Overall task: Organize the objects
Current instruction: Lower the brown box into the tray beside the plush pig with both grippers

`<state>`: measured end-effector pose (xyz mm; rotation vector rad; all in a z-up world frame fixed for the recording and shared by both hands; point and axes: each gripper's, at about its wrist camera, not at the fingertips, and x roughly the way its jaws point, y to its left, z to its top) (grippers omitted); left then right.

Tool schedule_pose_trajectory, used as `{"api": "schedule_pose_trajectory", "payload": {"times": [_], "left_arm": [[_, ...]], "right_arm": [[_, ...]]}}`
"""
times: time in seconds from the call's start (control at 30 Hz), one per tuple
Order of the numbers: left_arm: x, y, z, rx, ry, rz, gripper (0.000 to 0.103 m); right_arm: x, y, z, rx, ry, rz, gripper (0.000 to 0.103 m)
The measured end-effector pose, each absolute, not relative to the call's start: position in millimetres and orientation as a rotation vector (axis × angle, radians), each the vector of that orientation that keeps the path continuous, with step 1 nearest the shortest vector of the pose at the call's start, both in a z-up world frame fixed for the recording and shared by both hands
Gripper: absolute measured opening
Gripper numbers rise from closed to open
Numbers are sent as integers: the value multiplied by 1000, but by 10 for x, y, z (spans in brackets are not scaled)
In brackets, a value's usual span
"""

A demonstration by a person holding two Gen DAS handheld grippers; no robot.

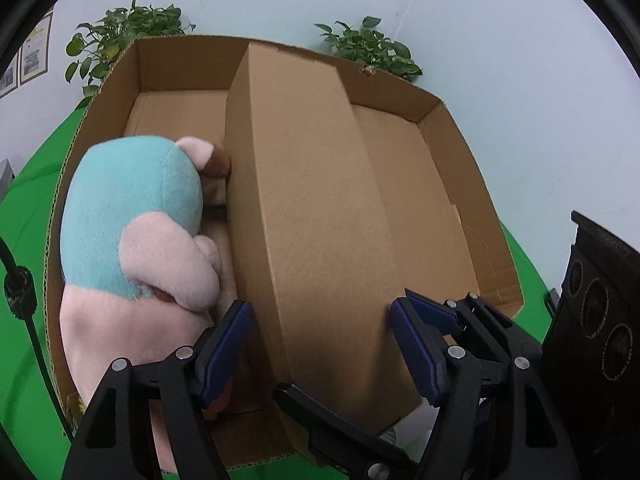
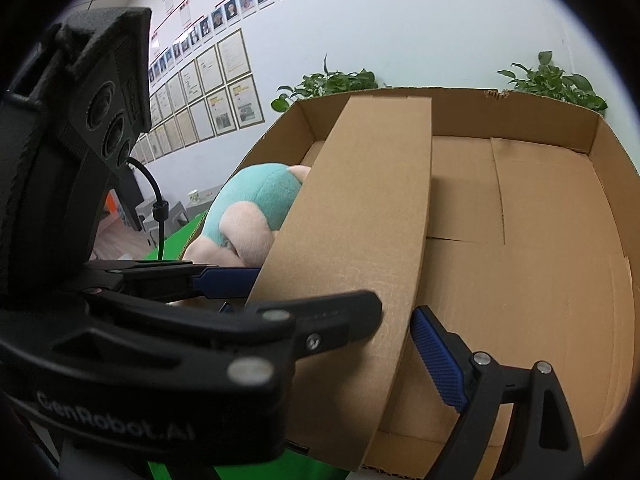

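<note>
A long closed cardboard box (image 1: 316,216) lies inside a big open cardboard carton (image 1: 460,152). My left gripper (image 1: 316,332) straddles the long box's near end, blue pads on both sides, seemingly shut on it. A teal and pink plush toy (image 1: 132,224) lies in the carton to the left of the long box. In the right wrist view the long box (image 2: 360,216) stands between my right gripper's fingers (image 2: 440,356); the right gripper (image 2: 392,332) is close around its near end. The plush (image 2: 256,208) shows behind the box. The left gripper body (image 2: 100,128) fills the left of that view.
The carton (image 2: 600,184) stands on a green cloth (image 1: 24,216). Potted plants (image 1: 120,40) stand behind it against a white wall. The carton's right half (image 2: 540,240) holds only its cardboard floor. A black cable (image 1: 24,300) hangs at the left.
</note>
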<state>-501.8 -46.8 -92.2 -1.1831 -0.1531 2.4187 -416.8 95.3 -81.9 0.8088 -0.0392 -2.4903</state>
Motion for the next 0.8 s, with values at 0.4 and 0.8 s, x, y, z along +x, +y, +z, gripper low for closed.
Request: {"api": "schedule_pose_trajectory", "payload": {"times": [0.4,0.8], "left_arm": [[-4764,-663,-786,-1134,-162,2445,70],[-4587,-994,-434,-991,-173,2547,69]], "right_arm": [[-4134,1044,-706,811,-3,-2410,89],[-4546,1443,-603,886,-174,-2451,62]]}}
